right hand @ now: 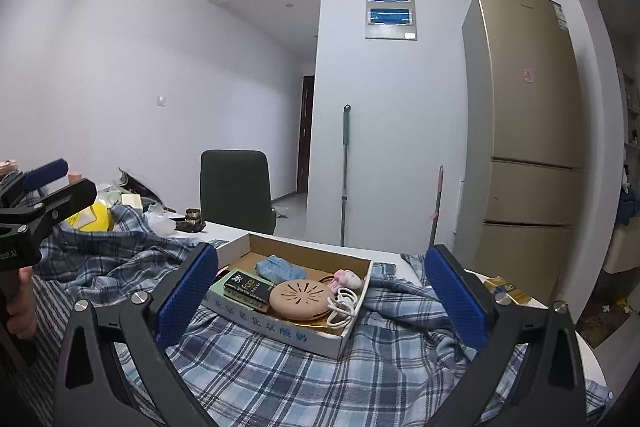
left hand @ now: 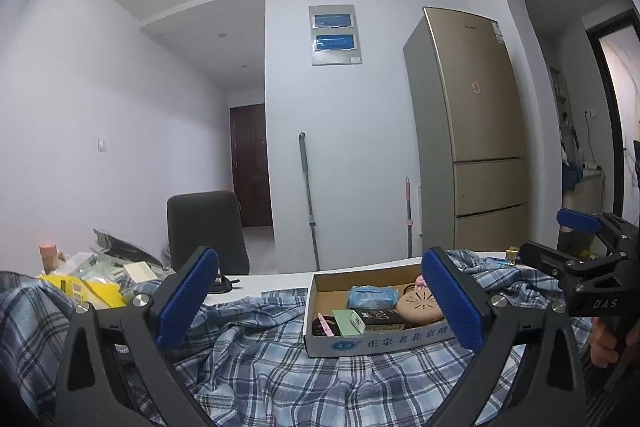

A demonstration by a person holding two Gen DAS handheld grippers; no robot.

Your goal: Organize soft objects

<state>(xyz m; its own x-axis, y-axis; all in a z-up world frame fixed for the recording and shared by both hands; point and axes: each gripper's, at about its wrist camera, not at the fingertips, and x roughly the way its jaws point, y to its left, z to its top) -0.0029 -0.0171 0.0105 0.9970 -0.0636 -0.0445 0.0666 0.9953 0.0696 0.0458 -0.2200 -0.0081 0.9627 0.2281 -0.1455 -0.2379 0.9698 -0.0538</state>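
Note:
A rumpled blue plaid shirt (left hand: 260,359) lies spread over the table; it also shows in the right wrist view (right hand: 288,371). A shallow cardboard box (left hand: 372,343) sits on it, also in the right wrist view (right hand: 280,327), holding a blue cloth bundle (right hand: 280,269), a tan round disc (right hand: 300,299), a dark small box (right hand: 248,287), a white cable (right hand: 342,305) and a pink plush (right hand: 348,279). My left gripper (left hand: 320,303) is open and empty above the shirt, just in front of the box. My right gripper (right hand: 322,301) is open and empty, also facing the box.
A yellow packet (left hand: 94,291) and clutter lie at the table's left. A dark chair (left hand: 204,231) stands behind the table. Two mop handles (left hand: 308,195) lean on the wall beside a gold fridge (left hand: 476,131). A gold packet (right hand: 504,287) lies at the right edge.

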